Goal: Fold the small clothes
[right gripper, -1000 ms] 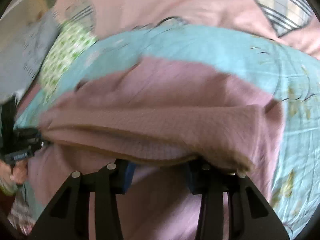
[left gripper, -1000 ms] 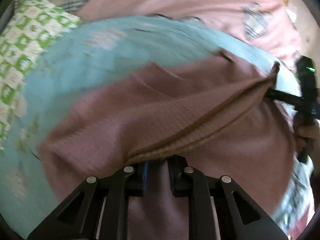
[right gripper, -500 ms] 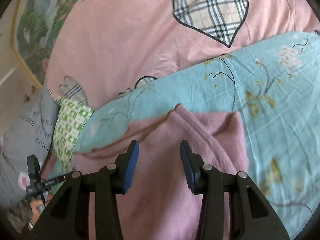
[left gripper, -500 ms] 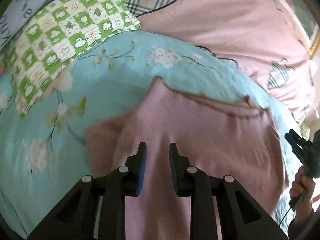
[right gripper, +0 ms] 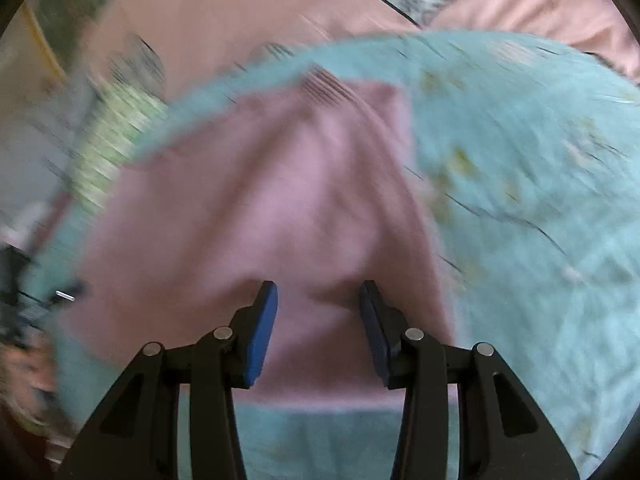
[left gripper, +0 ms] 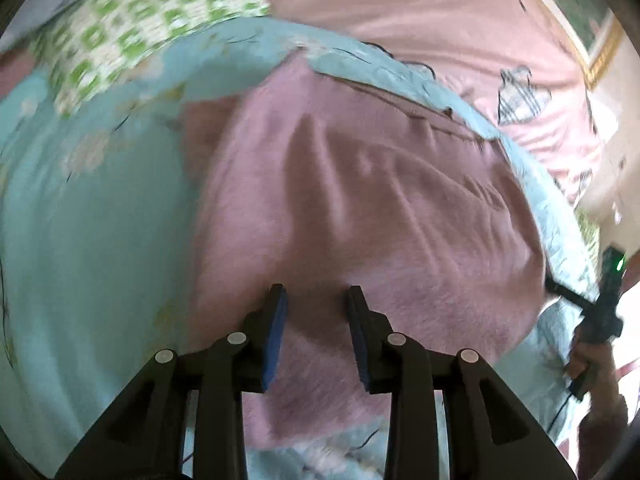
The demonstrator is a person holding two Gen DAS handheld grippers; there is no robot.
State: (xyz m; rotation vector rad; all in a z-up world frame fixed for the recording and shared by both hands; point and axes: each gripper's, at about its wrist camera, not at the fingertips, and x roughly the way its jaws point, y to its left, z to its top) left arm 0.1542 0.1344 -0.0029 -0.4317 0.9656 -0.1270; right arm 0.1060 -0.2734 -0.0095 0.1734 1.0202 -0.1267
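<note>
My left tool [left gripper: 314,300] spread wide, nothing between pads, poised over near edge of dusty-pink knit garment [left gripper: 360,208]. My right tool [right gripper: 318,294] likewise agape, empty. Garment lies flat on light-blue floral bedsheet [left gripper: 100,220], wrinkled; tools low over hem, I judge, ready to pinch for next fold.

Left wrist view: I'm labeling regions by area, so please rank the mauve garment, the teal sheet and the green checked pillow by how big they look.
1. teal sheet and mauve garment: too close to rank; the garment hides part of the sheet.
2. green checked pillow: clearly smallest, though farther from the camera.
</note>
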